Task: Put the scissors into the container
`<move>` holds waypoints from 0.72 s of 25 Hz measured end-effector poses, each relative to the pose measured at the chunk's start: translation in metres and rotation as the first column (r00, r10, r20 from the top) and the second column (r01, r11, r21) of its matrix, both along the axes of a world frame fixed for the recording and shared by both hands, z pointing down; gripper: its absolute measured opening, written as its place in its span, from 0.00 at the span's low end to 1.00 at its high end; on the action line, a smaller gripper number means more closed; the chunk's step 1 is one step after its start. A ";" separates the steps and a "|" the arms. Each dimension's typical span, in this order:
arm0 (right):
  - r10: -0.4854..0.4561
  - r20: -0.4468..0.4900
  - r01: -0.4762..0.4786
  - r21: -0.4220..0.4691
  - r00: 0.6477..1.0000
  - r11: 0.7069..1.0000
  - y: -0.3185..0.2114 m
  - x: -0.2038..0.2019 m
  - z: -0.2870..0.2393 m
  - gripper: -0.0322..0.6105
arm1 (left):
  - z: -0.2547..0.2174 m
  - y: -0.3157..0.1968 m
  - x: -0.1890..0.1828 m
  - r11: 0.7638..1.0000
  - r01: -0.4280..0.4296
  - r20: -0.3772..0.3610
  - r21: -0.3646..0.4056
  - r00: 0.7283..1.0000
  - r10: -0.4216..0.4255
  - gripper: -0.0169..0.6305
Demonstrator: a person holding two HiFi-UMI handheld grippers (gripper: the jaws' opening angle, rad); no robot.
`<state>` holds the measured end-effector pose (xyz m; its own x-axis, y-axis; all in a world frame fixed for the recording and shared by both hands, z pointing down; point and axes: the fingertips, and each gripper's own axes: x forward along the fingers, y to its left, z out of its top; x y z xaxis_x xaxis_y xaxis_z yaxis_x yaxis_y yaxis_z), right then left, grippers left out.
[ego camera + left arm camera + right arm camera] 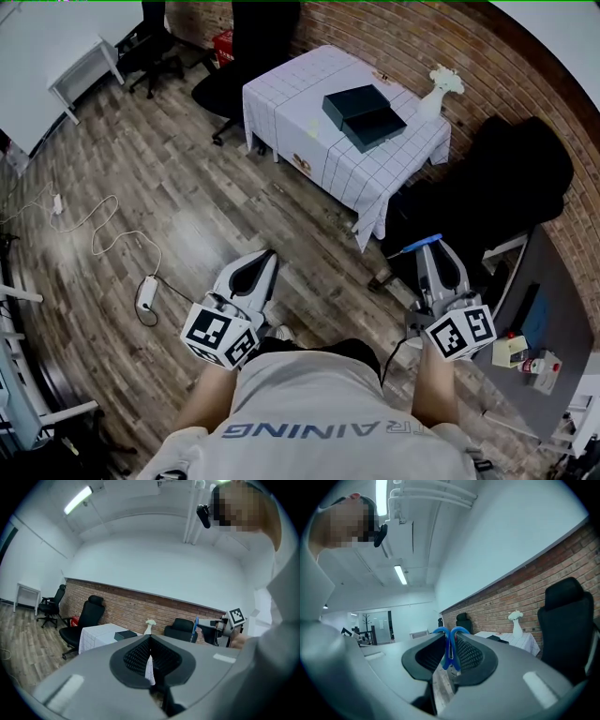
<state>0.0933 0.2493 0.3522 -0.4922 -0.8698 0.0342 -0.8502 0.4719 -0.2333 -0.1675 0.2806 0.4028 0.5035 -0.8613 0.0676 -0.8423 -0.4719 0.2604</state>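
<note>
A: Any readable text?
B: Only the person's grey shirt (pixel 319 422). The print is upside down to the camera and looks like "TRAINING". The marker cube (pixel 220 336) on each gripper has black-and-white square codes, no letters.
A: Where are the scissors?
B: Scissors (pixel 420 246) are in the right gripper (pixel 449 644). Its fingers are narrow and clamped on the blue plastic handles, with the rounded loops poking out past the ribbed black pads.
A: Left gripper?
B: Left gripper (pixel 150 641) has its fingers together at the tips, with only a thin slit between them. Nothing is in it.
A: Container?
B: Container (pixel 358 103) is dark and rectangular, two flat box halves side by side on the surface (pixel 300 112), which has a white grid-check cloth. It's well apart from the scissors. A white vase (pixel 433 101) stands near the far corner.
A: Surroundings?
B: Wood-plank floor (pixel 141 178), red brick wall (pixel 450 47), black office chair (pixel 234 75).
</note>
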 end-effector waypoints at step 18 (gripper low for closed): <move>0.010 -0.002 -0.010 -0.035 1.000 0.999 -0.081 -0.058 0.010 0.19 | 0.006 -0.075 -0.074 1.000 0.016 -0.001 -0.014 1.000 -0.016 0.02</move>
